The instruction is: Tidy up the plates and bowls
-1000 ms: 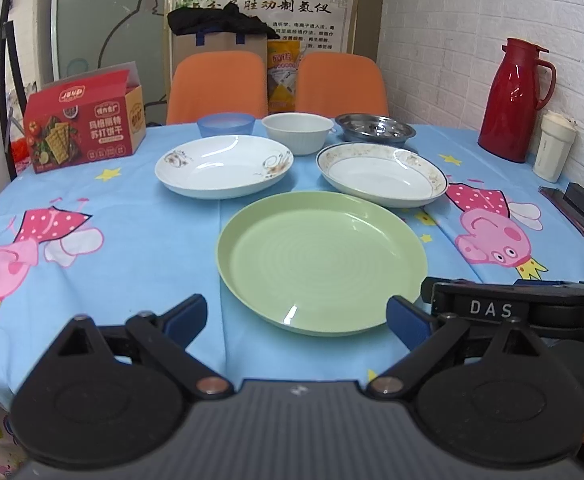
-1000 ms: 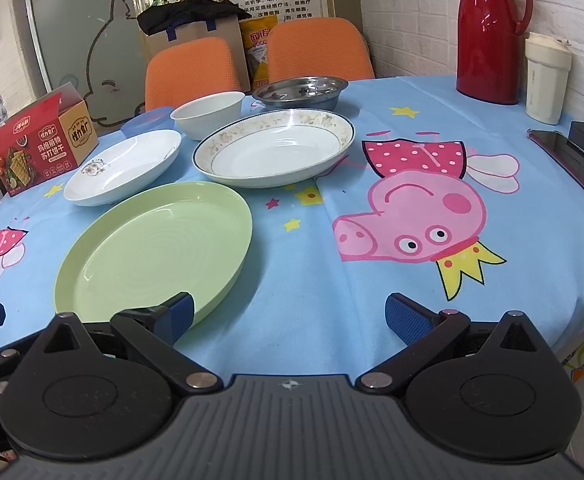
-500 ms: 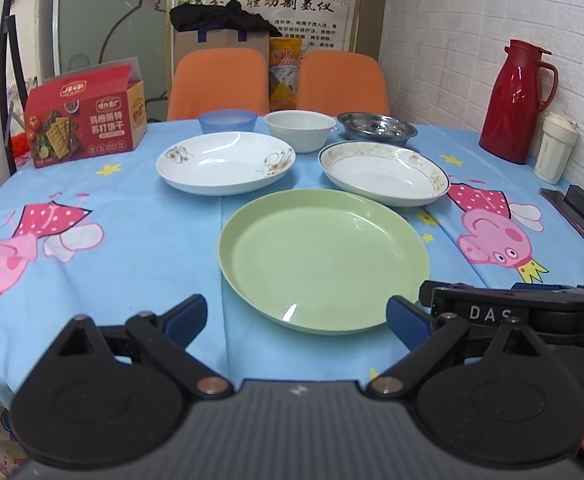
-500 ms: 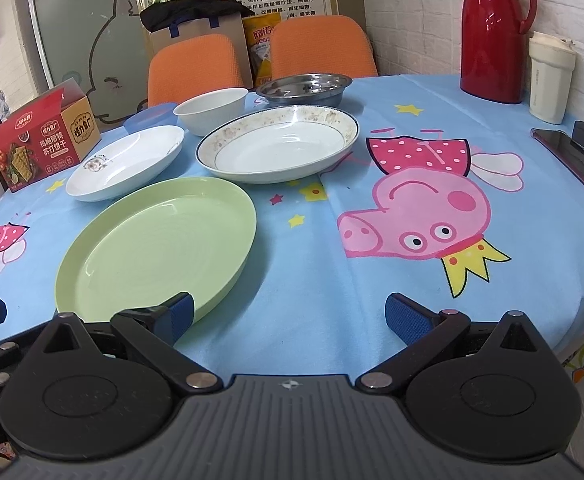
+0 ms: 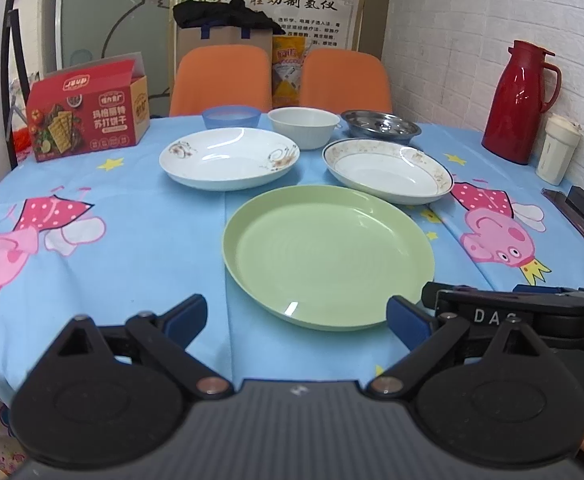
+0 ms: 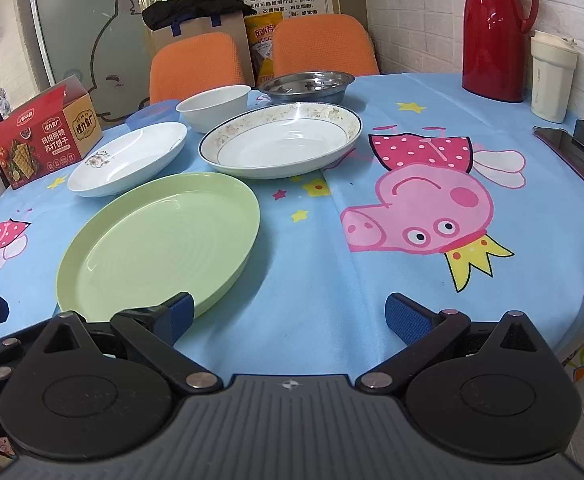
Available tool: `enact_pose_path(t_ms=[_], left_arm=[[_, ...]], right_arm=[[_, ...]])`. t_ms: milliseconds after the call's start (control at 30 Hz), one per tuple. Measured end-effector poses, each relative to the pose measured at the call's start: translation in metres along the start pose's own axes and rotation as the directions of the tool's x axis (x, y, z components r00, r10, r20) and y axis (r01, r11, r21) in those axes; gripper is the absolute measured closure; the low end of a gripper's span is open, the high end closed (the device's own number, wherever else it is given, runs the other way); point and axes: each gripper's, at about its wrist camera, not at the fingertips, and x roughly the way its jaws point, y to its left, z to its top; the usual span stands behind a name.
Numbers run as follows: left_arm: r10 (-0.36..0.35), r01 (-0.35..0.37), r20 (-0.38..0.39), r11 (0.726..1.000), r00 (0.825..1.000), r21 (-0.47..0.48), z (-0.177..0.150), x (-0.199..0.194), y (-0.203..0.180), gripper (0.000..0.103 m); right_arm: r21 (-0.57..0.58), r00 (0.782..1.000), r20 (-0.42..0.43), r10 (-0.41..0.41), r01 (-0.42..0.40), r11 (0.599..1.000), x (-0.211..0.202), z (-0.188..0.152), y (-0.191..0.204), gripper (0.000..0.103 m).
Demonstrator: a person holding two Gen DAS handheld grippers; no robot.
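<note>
Nothing stacked yet. Left tool wide, empty, hovering at near rim of green plate on tabletop. Right tool wide, empty, beside it. Gold-rimmed plate, floral plate, bowls beyond. Likely next: grip a rim, stack.

Three plates: one green plate, two white plates. Three bowls: blue bowl, white bowl, steel bowl.

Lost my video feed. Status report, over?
Left gripper and right gripper open, empty. Green plate nearest, two white plates and three bowls behind, all unstacked. Nothing blocking.
</note>
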Motion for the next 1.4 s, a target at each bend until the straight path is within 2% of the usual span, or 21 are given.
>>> enact_pose_path(t_ms=[300, 700, 900, 1033, 1233, 1400], left_arm=[[-0.005, 0.005, -0.009, 1.000, 1.000, -0.028, 0.000, 0.003, 0.007, 0.008], [-0.012, 0.012, 0.016, 1.000, 1.000, -0.006, 0.005, 0.002, 0.007, 0.008], [0.045, -0.045, 0.019, 0.999, 0.999, -0.011, 0.023, 0.003, 0.021, 0.008], [0.038, -0.039, -0.025, 0.998, 0.999, -0.056, 0.035, 0.016, 0.047, 0.008], [-0.026, 0.017, -0.083, 0.994, 0.996, -0.105, 0.045, 0.049, 0.066, 0.008], [-0.054, 0.042, -0.122, 0.994, 0.991, -0.100, 0.048, 0.075, 0.064, 0.008]], right_arm=[[0.000, 1.000, 0.000, 0.000, 0.000, 1.000, 0.000, 0.000, 0.000, 0.000], [-0.008, 1.000, -0.001, 0.009, -0.010, 1.000, 0.003, 0.003, 0.004, 0.000], [-0.030, 1.000, 0.005, 0.002, -0.002, 1.000, 0.002, 0.015, 0.006, 0.000], [-0.058, 0.999, 0.018, 0.037, -0.036, 0.998, 0.002, 0.021, 0.004, 0.000], [-0.016, 0.988, -0.023, 0.152, -0.152, 0.988, 0.027, 0.027, -0.002, 0.000], [-0.044, 0.987, -0.042, 0.153, -0.155, 0.987, 0.048, 0.036, 0.005, 0.000]])
